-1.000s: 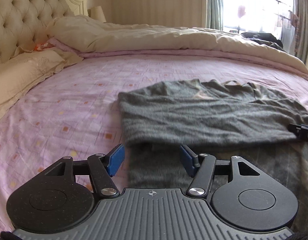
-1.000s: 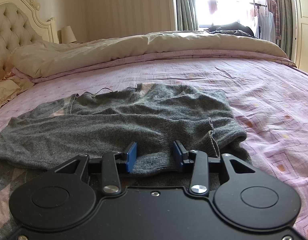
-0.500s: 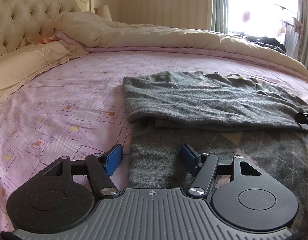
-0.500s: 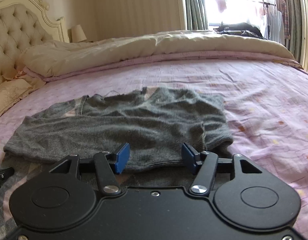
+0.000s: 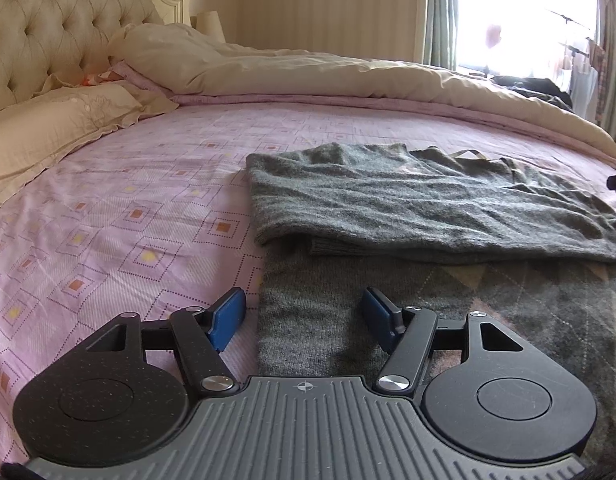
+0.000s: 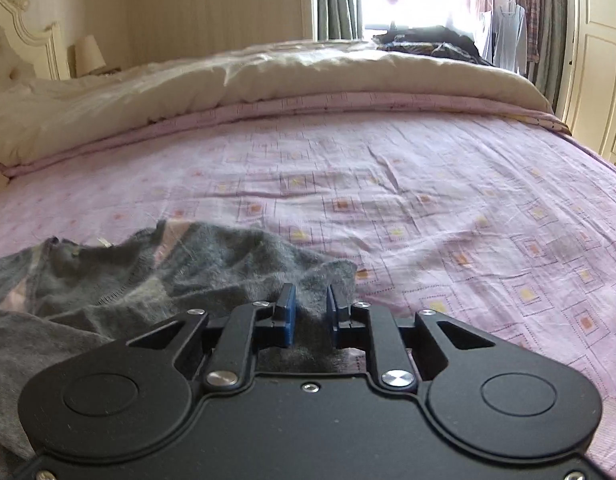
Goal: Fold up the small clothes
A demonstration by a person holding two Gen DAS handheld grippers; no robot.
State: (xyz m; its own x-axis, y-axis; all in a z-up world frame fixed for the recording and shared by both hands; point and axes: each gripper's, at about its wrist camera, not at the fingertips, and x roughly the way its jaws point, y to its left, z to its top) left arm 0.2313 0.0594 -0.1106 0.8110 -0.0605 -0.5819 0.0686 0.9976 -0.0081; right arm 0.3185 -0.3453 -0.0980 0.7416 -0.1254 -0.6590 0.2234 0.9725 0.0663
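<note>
While the left wrist view is showing the grey sweater [image 5: 428,208] lying half-folded on the pink bedsheet [image 5: 128,216] toward the bed's near edge, with its upper layer doubled over the patterned lower part, the right wrist view is showing only one bunched corner of it. There the right claw [image 6: 310,312] is closing narrow with a fold of the knit sitting between its blue pads [image 6: 288,314]. Over the sweater's near left corner, the left claw [image 5: 304,314] is standing wide, gripping nothing. Only the right view is taking in the clothes rail [image 6: 504,28] by the window.
</note>
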